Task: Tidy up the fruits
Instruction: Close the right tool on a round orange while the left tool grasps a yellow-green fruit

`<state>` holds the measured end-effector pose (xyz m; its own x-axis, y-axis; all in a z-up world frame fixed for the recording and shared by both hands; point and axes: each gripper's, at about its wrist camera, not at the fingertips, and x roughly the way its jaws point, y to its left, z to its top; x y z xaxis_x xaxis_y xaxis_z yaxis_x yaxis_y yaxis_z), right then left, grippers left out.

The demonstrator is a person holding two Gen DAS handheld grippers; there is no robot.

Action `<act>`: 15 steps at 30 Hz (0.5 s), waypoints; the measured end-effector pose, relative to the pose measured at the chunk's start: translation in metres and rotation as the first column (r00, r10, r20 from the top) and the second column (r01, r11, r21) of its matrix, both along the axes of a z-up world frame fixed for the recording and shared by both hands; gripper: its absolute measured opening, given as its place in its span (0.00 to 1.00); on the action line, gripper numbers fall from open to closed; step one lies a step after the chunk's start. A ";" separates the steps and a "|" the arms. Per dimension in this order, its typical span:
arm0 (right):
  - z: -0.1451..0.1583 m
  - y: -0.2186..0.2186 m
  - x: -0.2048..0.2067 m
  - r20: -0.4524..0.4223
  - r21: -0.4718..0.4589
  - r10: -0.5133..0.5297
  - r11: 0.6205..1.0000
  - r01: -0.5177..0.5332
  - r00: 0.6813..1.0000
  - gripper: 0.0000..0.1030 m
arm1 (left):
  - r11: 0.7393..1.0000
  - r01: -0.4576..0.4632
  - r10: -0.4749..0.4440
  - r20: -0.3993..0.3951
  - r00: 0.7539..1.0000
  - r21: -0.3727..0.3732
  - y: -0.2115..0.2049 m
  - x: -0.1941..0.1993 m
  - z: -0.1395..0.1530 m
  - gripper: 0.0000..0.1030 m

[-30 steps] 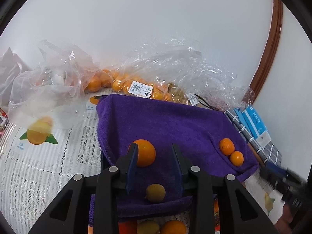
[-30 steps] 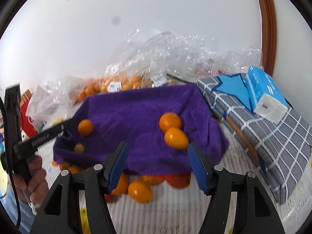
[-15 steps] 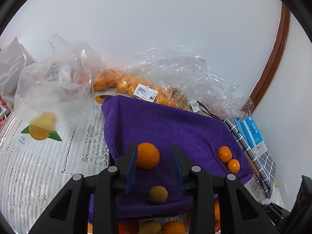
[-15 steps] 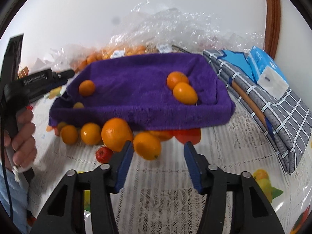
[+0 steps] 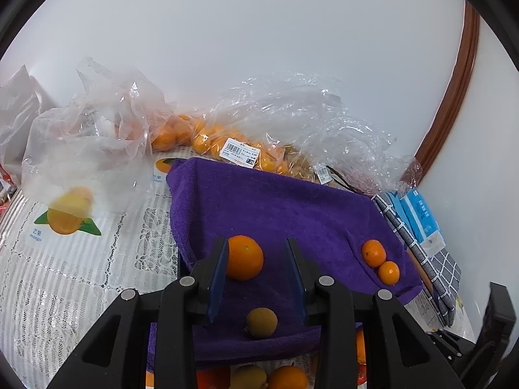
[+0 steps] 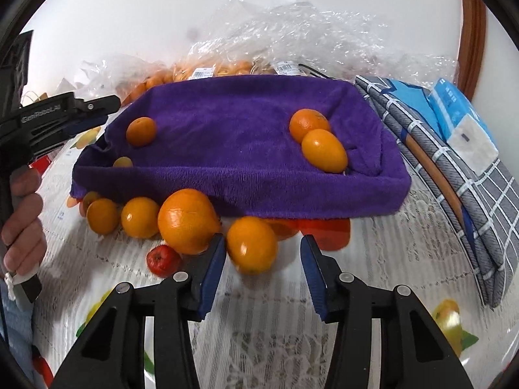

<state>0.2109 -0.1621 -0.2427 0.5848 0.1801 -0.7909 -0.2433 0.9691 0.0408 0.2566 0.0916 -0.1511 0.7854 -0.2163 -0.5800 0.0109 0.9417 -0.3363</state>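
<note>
A purple towel-lined tray (image 6: 246,168) holds an orange (image 6: 141,131) at its left, a small yellow-green fruit (image 6: 122,162) and two oranges (image 6: 324,149) at its right. Loose fruit lies on the table before it: a large orange (image 6: 186,220), a smaller orange (image 6: 251,248) and a small red fruit (image 6: 163,259). My right gripper (image 6: 262,264) is open, low over the table, with the smaller orange between its fingers. My left gripper (image 5: 256,269) is open above the tray's near edge (image 5: 259,343), with an orange (image 5: 243,261) and a small brownish fruit (image 5: 261,322) beyond its fingers.
Clear plastic bags of oranges (image 5: 227,149) lie behind the tray against the wall. An emptier bag (image 5: 87,155) sits at the left. A checked cloth with a blue packet (image 6: 454,123) lies right of the tray. The tablecloth is white lace with fruit prints.
My right gripper has dropped lower and closer to the loose fruit, so the smaller orange now sits between its fingers. My left gripper has shifted only slightly over the tray.
</note>
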 end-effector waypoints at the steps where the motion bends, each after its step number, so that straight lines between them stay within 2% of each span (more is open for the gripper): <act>1: -0.002 0.001 0.003 -0.008 -0.001 0.001 1.000 -0.001 1.000 0.45 | 1.000 0.000 0.000 0.004 1.000 -0.006 0.001 -0.001 0.001 0.32; 2: -0.004 0.002 0.005 -0.019 -0.001 0.003 1.000 -0.003 1.000 0.35 | 1.000 0.000 0.000 0.008 1.000 -0.008 0.001 -0.003 0.003 0.32; 4: -0.005 0.003 0.005 -0.015 -0.022 0.005 1.000 -0.005 1.000 0.31 | 1.000 -0.001 0.000 0.017 1.000 0.003 0.001 -0.006 0.006 0.32; 7: -0.004 0.000 0.000 -0.012 -0.021 0.012 1.000 -0.012 1.000 0.31 | 0.997 -0.003 0.003 0.006 1.000 0.072 -0.001 -0.012 0.012 0.32; 10: 0.000 -0.010 -0.009 0.018 -0.051 -0.001 0.999 0.002 1.000 0.31 | 0.995 0.038 -0.034 -0.042 0.999 0.097 -0.002 -0.023 0.009 0.32; 13: -0.001 -0.023 -0.017 0.030 -0.063 -0.027 0.998 0.029 0.999 0.31 | 0.993 0.062 -0.055 -0.077 0.996 0.097 -0.002 -0.042 0.001 0.32; 15: 0.000 -0.027 -0.018 0.026 -0.037 -0.031 0.999 0.032 0.999 0.31 | 0.995 0.082 -0.076 -0.102 0.992 0.053 0.001 -0.051 -0.007 0.32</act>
